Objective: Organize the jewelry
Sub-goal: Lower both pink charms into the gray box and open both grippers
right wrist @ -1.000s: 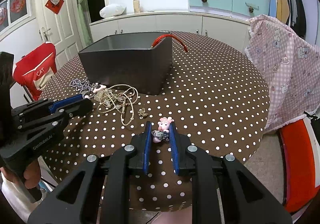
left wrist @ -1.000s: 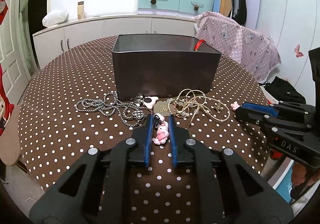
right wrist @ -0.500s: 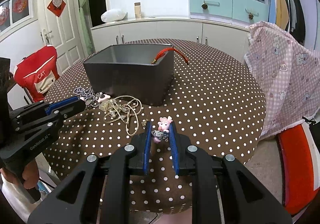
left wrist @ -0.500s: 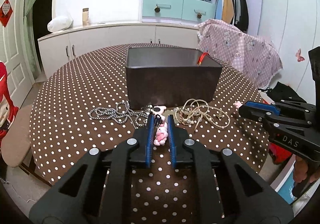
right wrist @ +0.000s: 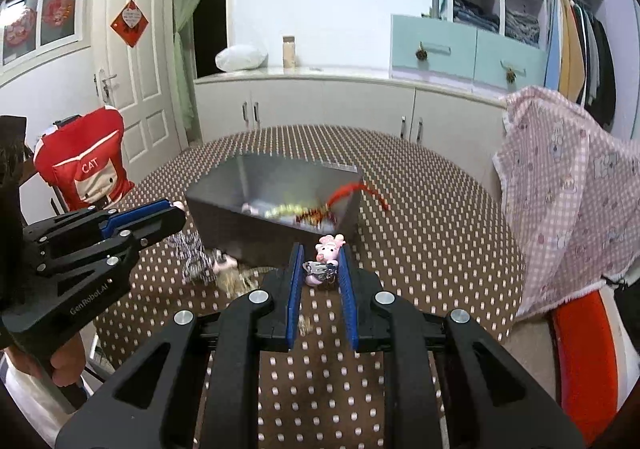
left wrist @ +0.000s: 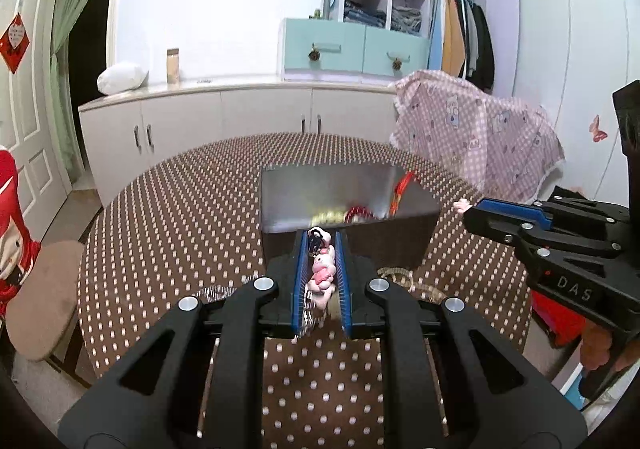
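My left gripper (left wrist: 321,245) is shut on a pink pig charm (left wrist: 321,276) and holds it in the air just before the near wall of the dark grey box (left wrist: 360,245). My right gripper (right wrist: 322,265) is shut on another pink pig charm (right wrist: 328,252), also lifted, near the box (right wrist: 240,225). The box holds a gold chain (right wrist: 285,210) and a red cord (right wrist: 352,191). A silver chain (right wrist: 192,257) and a gold necklace (right wrist: 232,281) lie on the table by the box. Each gripper shows in the other's view: the right one (left wrist: 468,209), the left one (right wrist: 176,209).
The round table (left wrist: 180,217) has a brown polka-dot cloth. A stool (left wrist: 44,297) stands at its left, a chair with a pink checked cover (right wrist: 568,201) at its right, a red-covered chair (right wrist: 88,165) at the far left. White cabinets (left wrist: 200,121) run behind.
Both grippers have risen off the table with their pig charms and moved closer to the box. The box's inside now shows from above.
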Demonstrator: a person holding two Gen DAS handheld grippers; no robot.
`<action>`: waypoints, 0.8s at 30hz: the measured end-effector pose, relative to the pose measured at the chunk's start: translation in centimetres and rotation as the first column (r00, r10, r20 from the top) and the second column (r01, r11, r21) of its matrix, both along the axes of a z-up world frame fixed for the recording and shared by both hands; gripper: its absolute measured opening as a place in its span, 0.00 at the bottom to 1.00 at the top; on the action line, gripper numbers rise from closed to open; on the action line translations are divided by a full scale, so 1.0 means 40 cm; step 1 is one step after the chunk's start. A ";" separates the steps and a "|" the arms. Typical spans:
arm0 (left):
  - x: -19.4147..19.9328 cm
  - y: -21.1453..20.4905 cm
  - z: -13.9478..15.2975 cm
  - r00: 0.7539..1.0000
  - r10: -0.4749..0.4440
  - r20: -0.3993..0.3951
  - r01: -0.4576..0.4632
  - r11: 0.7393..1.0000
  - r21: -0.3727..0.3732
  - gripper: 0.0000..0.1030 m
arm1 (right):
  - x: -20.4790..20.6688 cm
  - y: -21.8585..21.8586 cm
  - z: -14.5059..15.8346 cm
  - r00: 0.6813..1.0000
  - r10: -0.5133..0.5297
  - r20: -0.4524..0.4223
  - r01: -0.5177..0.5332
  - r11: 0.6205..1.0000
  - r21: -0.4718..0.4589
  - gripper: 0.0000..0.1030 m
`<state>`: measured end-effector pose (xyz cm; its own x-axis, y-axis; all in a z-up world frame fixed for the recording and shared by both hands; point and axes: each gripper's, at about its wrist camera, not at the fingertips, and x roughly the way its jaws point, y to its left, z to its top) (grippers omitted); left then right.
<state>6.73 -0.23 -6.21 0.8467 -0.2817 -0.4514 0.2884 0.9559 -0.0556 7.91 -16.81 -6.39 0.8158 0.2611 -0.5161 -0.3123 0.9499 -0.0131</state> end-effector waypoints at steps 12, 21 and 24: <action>0.077 -0.024 0.024 0.999 -0.033 0.031 0.033 0.999 -0.002 0.14 | 0.080 0.038 0.021 0.999 0.033 0.009 -0.033 0.999 0.011 0.15; 0.117 -0.032 0.005 0.992 -0.127 -0.020 0.127 0.992 -0.009 0.25 | 0.101 0.024 0.024 0.999 0.040 0.017 -0.040 0.999 0.017 0.28; 0.119 -0.020 0.001 0.997 -0.080 -0.010 0.080 0.997 -0.006 0.62 | 0.106 0.001 0.025 1.000 -0.008 0.018 0.008 1.000 0.019 0.33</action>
<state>11.50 -1.04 -6.19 0.8166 -0.3505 -0.4587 0.3631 0.9295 -0.0639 12.13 -16.78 -5.37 0.8270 0.2637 -0.4965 -0.3044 0.9525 -0.0011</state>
